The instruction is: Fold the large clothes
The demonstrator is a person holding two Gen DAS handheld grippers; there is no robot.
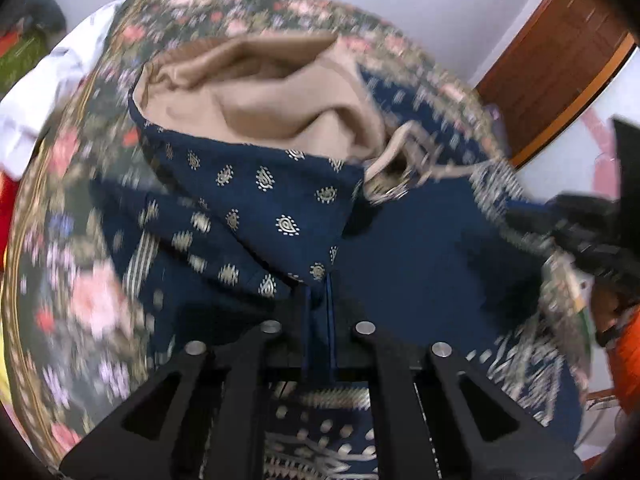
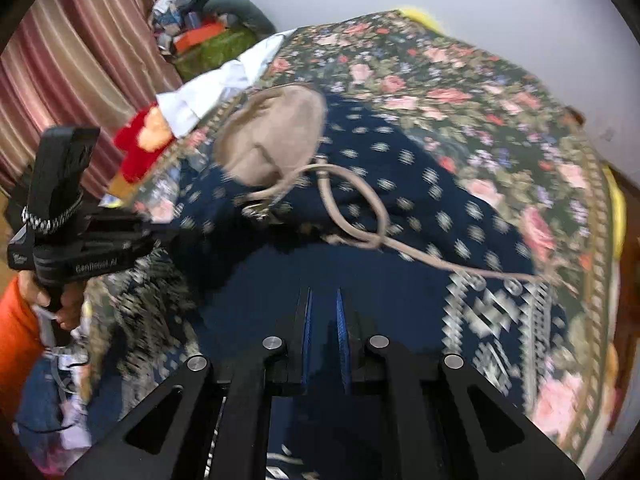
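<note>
Two grippers, one garment. The left gripper (image 1: 318, 292) has its fingers (image 1: 329, 304) nearly together, pinching a fold of the navy garment (image 1: 240, 200) that rises straight from their tips. The right gripper (image 2: 323, 312) has its fingers (image 2: 341, 320) a narrow gap apart with dark navy cloth pressed between and around them; whether they truly grip it I cannot tell. The garment, dotted with small pale motifs, spreads away from both pairs of fingers across a bed with one floral bedspread (image 2: 460, 80). Its tan lining (image 1: 260, 96) bulges open at the far end (one tan cord (image 2: 352, 200) loops across the cloth). In the right view the other gripper's body reads "GenRobot.AI".
</note>
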